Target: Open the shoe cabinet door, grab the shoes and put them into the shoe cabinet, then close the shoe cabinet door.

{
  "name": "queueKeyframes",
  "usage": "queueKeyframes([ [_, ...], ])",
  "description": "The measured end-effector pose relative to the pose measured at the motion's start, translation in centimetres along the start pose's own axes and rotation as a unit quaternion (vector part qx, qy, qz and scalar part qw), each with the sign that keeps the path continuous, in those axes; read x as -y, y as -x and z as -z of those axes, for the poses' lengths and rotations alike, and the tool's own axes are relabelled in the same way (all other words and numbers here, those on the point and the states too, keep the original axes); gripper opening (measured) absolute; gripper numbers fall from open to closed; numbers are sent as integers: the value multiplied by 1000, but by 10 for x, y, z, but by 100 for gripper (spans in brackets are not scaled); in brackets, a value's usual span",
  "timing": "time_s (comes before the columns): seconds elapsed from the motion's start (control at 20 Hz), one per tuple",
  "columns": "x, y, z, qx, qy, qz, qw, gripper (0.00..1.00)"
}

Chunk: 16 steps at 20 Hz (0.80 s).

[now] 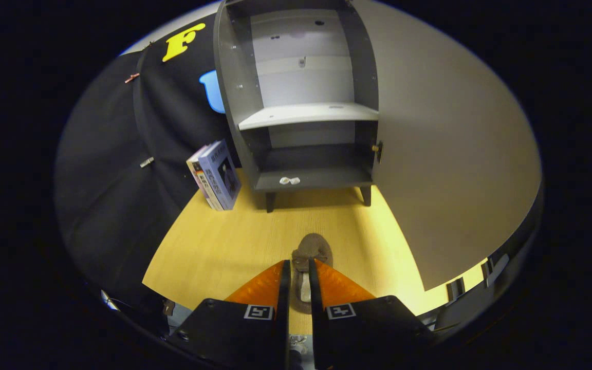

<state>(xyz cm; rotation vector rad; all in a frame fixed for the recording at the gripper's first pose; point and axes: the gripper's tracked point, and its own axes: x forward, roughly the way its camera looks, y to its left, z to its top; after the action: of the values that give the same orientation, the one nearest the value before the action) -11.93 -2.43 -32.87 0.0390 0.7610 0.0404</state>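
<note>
A brown shoe (310, 252) lies on the yellow wooden surface (214, 246), its toe pointing toward the shoe cabinet (301, 103). The tongs (299, 272) are nearly pressed together, with the shoe's heel part in the narrow gap between the two fingers, which appear to pinch it. Beyond the shoe, the dark cabinet stands open on short legs, a pale shelf (306, 114) across its middle and two small white things (290, 181) on its bottom board. The door (450, 154) swings wide to the right. Two books (216, 176) lean just left of the cabinet.
</note>
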Motion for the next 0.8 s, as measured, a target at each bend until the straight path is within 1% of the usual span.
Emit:
queueKeyframes([
  [0.25,-7,-61,63,-75,-7,6,997,23],
  [0.4,-4,-90,91,-106,-13,15,994,23],
  [0.65,5,-127,110,-127,-18,30,991,23],
  [0.8,7,-146,116,-135,-18,30,990,23],
])
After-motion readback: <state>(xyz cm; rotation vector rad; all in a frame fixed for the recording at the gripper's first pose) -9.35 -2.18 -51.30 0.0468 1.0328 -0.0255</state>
